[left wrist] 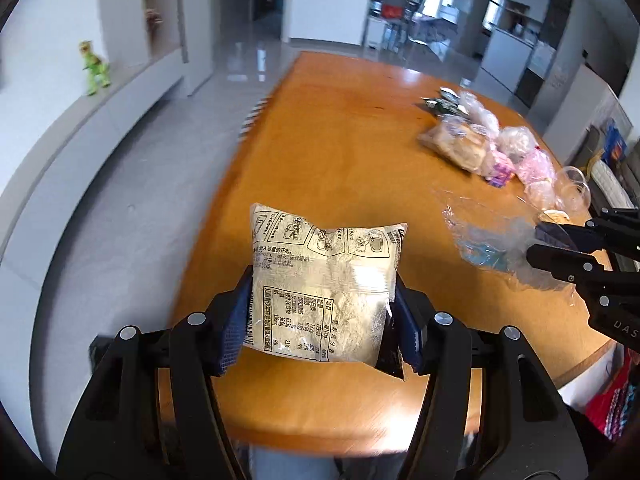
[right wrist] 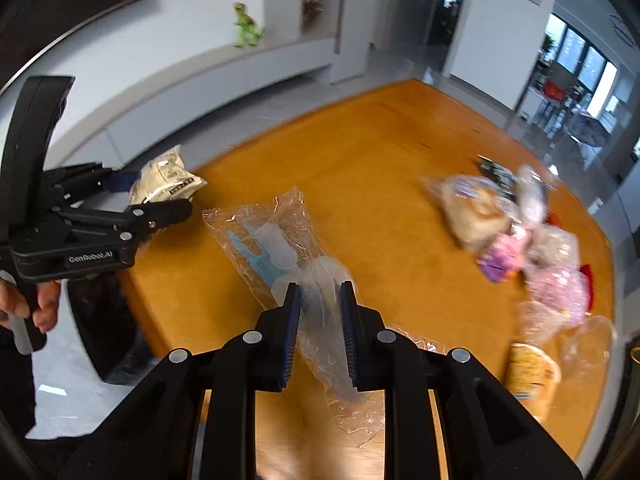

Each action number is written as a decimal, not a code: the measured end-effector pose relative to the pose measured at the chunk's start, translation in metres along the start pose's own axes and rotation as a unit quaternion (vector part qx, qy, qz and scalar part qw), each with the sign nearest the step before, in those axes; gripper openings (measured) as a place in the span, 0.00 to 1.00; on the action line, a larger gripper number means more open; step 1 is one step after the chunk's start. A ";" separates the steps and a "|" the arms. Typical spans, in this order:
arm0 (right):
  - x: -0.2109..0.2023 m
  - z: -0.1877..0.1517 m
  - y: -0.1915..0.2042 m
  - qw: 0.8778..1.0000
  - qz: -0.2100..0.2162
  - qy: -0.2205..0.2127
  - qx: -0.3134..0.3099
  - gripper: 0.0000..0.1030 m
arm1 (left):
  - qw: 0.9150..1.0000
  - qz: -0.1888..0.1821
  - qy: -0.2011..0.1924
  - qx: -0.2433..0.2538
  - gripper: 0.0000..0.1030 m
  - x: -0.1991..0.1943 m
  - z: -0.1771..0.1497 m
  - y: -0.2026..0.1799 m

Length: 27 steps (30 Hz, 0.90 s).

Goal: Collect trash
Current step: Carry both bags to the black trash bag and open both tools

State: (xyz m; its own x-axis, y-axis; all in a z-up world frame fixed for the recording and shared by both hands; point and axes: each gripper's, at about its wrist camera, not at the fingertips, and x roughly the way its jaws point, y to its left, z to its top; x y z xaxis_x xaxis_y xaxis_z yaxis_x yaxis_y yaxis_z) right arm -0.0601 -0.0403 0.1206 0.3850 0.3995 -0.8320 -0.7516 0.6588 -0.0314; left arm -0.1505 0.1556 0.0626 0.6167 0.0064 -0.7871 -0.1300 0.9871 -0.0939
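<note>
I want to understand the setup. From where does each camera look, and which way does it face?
Left wrist: on the left gripper, facing down over the table; its jaws hold a packet.
Right wrist: on the right gripper, facing down; jaws hold a wrapper; a hand shows.
Shared: table, packet, wrapper, both grippers.

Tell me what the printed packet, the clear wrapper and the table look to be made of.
Printed packet: glossy plastic film, probably; it shines and powder shows through.
Clear wrapper: thin transparent plastic, crinkled, a blue fork visible inside.
Table: orange-brown wood or veneer, lacquered; it reflects light.
</note>
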 end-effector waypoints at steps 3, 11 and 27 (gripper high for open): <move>0.004 0.005 0.054 0.999 0.044 -0.011 -0.019 0.21 | 0.999 0.038 -0.009 -0.034 0.58 -0.029 -0.032 0.044; 0.028 0.022 0.184 0.987 0.137 -0.002 -0.082 0.22 | 0.981 0.143 -0.008 -0.132 0.59 -0.091 -0.140 0.148; 0.110 0.040 0.332 0.969 0.230 0.057 -0.072 0.74 | 0.921 0.171 -0.018 -0.350 0.94 -0.124 -0.264 0.266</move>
State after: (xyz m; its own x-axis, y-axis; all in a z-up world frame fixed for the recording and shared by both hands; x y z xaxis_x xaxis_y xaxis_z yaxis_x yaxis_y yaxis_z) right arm -0.2458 0.2478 0.0406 -0.0638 0.5517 -0.8316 -0.8994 0.3292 0.2875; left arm -0.4665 0.3750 -0.0263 0.4704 0.3148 -0.8244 -0.7817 0.5822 -0.2237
